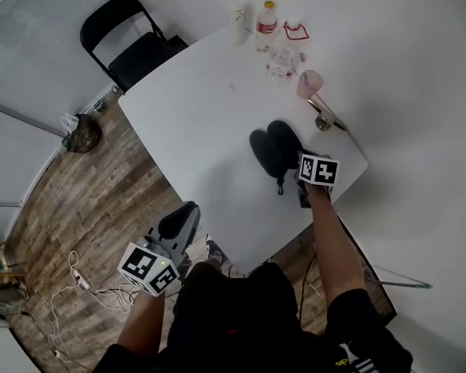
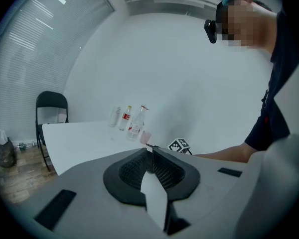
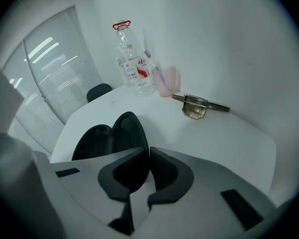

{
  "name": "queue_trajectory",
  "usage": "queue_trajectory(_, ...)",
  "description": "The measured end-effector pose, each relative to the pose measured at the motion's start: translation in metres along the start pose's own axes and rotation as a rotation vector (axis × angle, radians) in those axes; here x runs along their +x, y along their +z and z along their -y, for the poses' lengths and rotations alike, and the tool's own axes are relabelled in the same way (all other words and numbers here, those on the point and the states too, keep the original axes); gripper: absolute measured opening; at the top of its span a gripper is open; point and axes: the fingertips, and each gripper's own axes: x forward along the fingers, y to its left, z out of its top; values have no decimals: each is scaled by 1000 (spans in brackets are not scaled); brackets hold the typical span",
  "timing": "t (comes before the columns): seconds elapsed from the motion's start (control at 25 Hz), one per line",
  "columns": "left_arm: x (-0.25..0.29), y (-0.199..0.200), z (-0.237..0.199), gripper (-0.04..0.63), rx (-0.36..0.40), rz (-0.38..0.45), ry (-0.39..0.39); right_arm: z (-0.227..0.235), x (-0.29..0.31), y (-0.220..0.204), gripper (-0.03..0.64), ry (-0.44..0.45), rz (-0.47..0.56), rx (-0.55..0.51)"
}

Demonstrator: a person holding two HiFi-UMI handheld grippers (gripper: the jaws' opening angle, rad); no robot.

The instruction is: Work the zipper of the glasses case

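One white tabletop (image 1: 210, 123) fills the middle of the head view. It stands in a corner of plain white walls over a wood-plank floor (image 1: 85, 200). A black folding chair (image 1: 132, 41) is drawn up at its far left edge, and beyond the chair runs a glass wall with blinds. On the floor lie a dark bundle (image 1: 81, 130) near the wall and loose pale cables (image 1: 70, 286).

At the tabletop's far corner stand a white bottle (image 1: 238, 23), a red-labelled bottle (image 1: 266, 26), a clear bottle (image 1: 281, 62) and a pink cup (image 1: 309, 84). A brass-coloured metal piece (image 1: 324, 116) lies just right of the cup.

The black glasses case (image 1: 276, 148) rests on the tabletop's right part, near the edge closest to the person. It is unzipped, with its two halves splayed side by side. A short black pull tab (image 1: 280, 183) trails from its near end onto the white surface.

The right hand-held gripper (image 1: 301, 179) comes down at that near end, just right of the tab, angled steeply toward the tabletop. In the right gripper view its jaws (image 3: 148, 151) are drawn together, and the case (image 3: 97, 141) lies directly beyond and left of the tips. Nothing shows between the pads, and whether they catch the zipper I cannot tell.

The left hand-held gripper (image 1: 188, 210) hangs off the tabletop, over the floor beside the person's lap and well apart from the case. In its own view the jaws (image 2: 152, 151) are pressed shut on nothing.
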Motion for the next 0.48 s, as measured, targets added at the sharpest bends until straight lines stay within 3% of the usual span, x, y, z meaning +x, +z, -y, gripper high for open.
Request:
queue_trajectory(0.12, -4, 1, 3, 38, 18, 3, 15, -9, -18, -2, 37, 52, 15, 29)
queue_trajectory(0.24, -8, 6, 13, 38, 19, 21, 4, -31, -55, 1, 35, 160, 68, 85)
queue_trajectory(0.48, -10, 37, 49, 38, 3, 101, -128, -96, -161, 36, 35, 421, 251, 142)
